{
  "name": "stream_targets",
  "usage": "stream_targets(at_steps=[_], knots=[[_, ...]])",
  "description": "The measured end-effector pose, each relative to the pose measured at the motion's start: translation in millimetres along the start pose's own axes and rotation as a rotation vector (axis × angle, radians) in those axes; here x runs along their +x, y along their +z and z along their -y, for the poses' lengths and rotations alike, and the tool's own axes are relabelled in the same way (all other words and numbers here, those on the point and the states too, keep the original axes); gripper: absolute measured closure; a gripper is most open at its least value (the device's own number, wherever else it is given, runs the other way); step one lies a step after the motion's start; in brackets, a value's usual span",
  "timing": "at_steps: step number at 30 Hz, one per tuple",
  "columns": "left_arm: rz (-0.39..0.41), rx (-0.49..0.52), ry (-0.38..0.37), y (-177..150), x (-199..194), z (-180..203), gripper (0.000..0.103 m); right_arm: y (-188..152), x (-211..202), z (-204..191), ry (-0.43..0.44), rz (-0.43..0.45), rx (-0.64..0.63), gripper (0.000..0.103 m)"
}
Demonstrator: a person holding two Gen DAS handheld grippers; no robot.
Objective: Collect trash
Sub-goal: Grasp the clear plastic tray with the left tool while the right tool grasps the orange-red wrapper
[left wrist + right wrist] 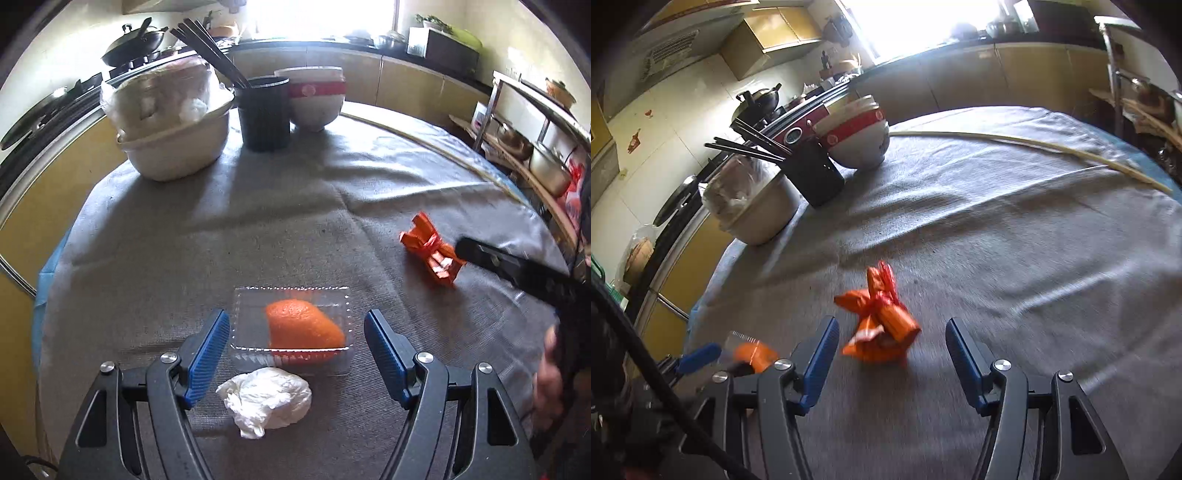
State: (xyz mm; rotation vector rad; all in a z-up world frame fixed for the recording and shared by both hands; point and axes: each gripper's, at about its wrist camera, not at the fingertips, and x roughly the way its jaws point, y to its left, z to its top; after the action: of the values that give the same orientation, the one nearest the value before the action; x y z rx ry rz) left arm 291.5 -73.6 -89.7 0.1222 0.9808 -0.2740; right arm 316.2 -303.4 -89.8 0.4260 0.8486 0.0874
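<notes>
1. Left wrist view: a grey cloth (pixel 295 206) covers the table in a kitchen with yellow cabinets, a bright window and a wok (pixel 135 42) on the stove at the back.
2. At the far edge stand a beige tub (pixel 177 147) lined with a plastic bag, a black chopstick holder (pixel 263 112) and stacked bowls (pixel 314 98).
3. The left gripper (pixel 297 343) hangs released, its blue pads apart; between them lie a clear plastic tray (pixel 291 328) holding an orange peel (pixel 301 325) and, nearer the camera, a crumpled white tissue (pixel 264 400).
4. Right wrist view: the same cloth, with a pale thin stick (pixel 1034 146) across its far side.
5. The right gripper (pixel 892 350) is spread wide, gripping nothing; an orange snack wrapper (pixel 881 321) lies on the cloth between and just ahead of its fingertips, touching neither pad.
</notes>
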Motion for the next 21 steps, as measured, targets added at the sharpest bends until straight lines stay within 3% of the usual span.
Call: stream_targets(at_steps=[2,4,8,21], knots=[[-0.014,-0.013,-0.026,0,3,-3,0.027,4,13,-1,0.001,-0.031,-0.005,0.045],[-0.025,-0.024,-0.061,0,7,-5,0.027,6,29,1,0.019,-0.078,0.009,0.058],[-0.042,-0.027,-0.09,-2,13,-5,0.027,5,31,-3,0.023,-0.071,-0.015,0.072],[0.014,-0.094,-0.105,-5,6,-11,0.03,-27,-30,11,0.05,-0.005,0.001,0.076]])
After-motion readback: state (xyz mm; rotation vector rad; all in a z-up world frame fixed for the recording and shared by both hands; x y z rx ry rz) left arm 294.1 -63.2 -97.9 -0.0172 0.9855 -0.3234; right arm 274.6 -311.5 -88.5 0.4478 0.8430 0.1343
